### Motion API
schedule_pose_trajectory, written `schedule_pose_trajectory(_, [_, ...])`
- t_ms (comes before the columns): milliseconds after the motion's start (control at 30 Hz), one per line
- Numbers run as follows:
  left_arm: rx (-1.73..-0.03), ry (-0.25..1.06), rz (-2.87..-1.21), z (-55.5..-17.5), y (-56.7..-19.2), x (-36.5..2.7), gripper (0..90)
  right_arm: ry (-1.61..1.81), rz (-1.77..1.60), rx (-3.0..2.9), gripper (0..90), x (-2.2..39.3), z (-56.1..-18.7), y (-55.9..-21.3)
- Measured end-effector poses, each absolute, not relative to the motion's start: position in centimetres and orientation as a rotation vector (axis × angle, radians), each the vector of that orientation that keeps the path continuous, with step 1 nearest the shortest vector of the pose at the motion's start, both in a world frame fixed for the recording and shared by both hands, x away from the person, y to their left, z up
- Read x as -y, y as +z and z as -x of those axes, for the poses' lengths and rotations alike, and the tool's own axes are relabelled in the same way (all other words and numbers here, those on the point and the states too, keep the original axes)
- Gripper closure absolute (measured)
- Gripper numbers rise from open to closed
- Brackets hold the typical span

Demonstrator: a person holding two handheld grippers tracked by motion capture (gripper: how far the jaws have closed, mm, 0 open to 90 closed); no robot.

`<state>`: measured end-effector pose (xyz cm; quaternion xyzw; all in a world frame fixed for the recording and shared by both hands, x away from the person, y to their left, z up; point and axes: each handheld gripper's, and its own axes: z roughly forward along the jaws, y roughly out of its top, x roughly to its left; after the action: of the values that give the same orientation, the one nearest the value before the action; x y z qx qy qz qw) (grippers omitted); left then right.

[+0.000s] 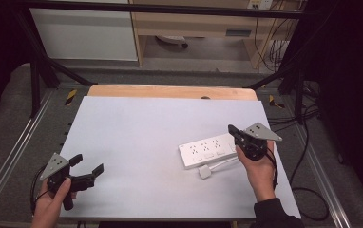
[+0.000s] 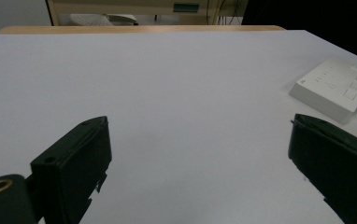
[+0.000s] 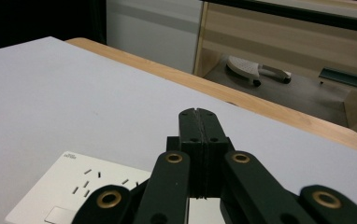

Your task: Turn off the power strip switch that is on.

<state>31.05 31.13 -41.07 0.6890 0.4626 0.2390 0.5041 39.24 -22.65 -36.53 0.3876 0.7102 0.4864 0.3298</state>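
High view notes: white power strip [image 1: 208, 150] lay right of centre on the table [image 1: 137, 137], its white plug [image 1: 205, 173] loose beside it, seemingly not yet plugged in. Right gripper [image 1: 233, 131], jaws pressed together on nothing, hovered at the strip's right end. Left gripper [image 1: 87, 167], jaws wide apart, rested near the front-left corner. Work judged barely begun. Broad bare surface left and behind; right edge near.

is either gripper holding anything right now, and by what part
Nothing is held. The left gripper is open over bare table; the right gripper is shut with its jaws pressed together, empty, above the white power strip.
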Motion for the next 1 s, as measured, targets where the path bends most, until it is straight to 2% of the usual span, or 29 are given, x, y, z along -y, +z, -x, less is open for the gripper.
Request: schedule_pose_trajectory(1000, [-1.113, 0.575, -1.666, -31.0, -41.0, -31.1, 5.9, 1.200, -1.124, -1.965, 90.0, 22.9, -39.6, -39.8])
